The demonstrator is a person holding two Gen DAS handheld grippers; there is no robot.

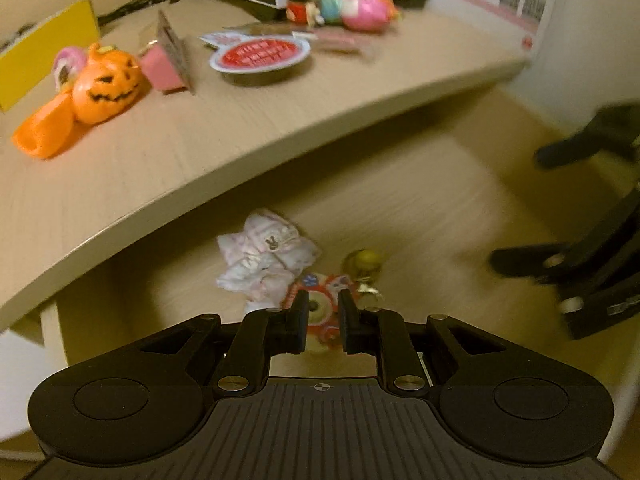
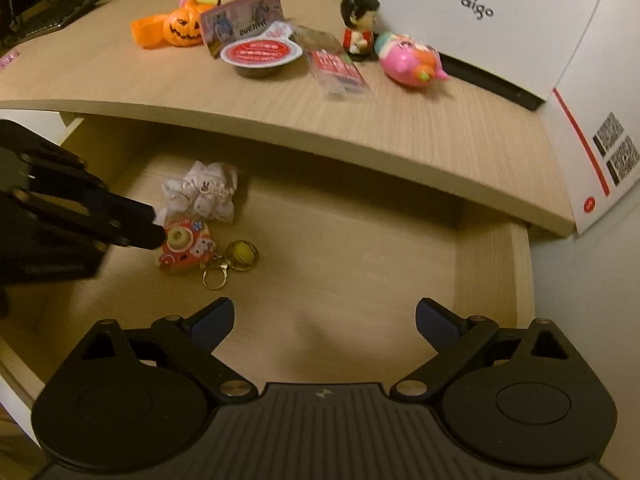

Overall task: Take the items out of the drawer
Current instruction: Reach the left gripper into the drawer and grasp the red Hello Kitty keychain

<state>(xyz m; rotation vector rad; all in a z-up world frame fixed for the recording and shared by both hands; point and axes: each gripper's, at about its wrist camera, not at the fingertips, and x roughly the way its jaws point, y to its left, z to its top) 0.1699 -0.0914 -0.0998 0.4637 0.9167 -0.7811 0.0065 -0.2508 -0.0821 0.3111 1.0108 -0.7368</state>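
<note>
The open wooden drawer (image 2: 340, 248) holds a red camera-shaped keychain (image 2: 184, 246), a gold ball charm (image 2: 242, 254) on its ring, and a crumpled white packet (image 2: 208, 196). My left gripper (image 1: 323, 320) points down over the red keychain (image 1: 322, 308), which shows through the narrow gap between its jaws. In the right wrist view the left gripper (image 2: 154, 228) has its fingertips at the keychain's left edge, and the keychain lies on the drawer floor. My right gripper (image 2: 324, 320) hangs wide open over the bare drawer floor, with nothing between its fingers.
The desk top (image 2: 400, 128) overhangs the back of the drawer. On it stand an orange pumpkin toy (image 2: 182, 28), a red-lidded cup (image 2: 260, 54), a small doll figure (image 2: 358, 24), a pink plush toy (image 2: 412, 60) and a white box (image 2: 480, 20). The drawer's right wall (image 2: 516, 280) is close.
</note>
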